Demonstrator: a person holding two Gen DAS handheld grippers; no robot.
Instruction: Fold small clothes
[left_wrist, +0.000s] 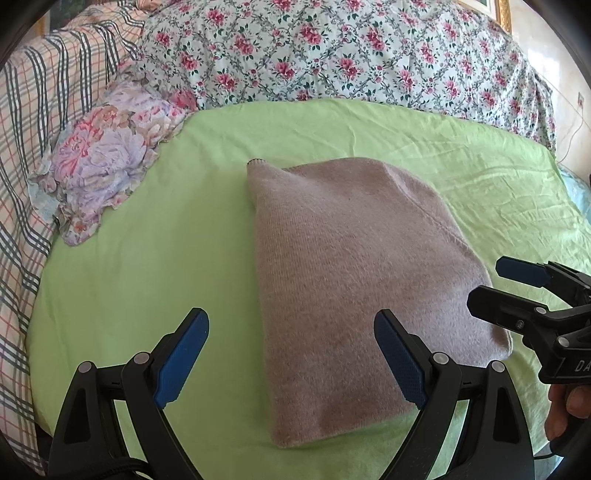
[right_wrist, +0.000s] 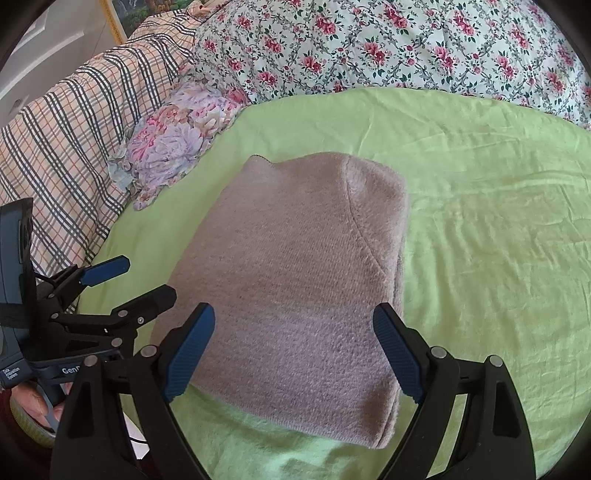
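- Sweater (left_wrist: 354, 280) lies folded, compact, on green sheet (left_wrist: 147, 258).
- L gripper (left_wrist: 291, 362) and R gripper (right_wrist: 295, 350): both spread wide, nothing held, at sweater's near edge.
- Fold looks done; next prob. tidy the edges or set aside.

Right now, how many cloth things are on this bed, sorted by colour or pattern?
Dusty pink knit garment, folded: 1
Green sheet: 1
Rose-print quilt: 1
Plaid blanket: 1
Lilac floral cloth, bunched: 1
Total: 5
Both the left gripper and right gripper are open, holding nothing.
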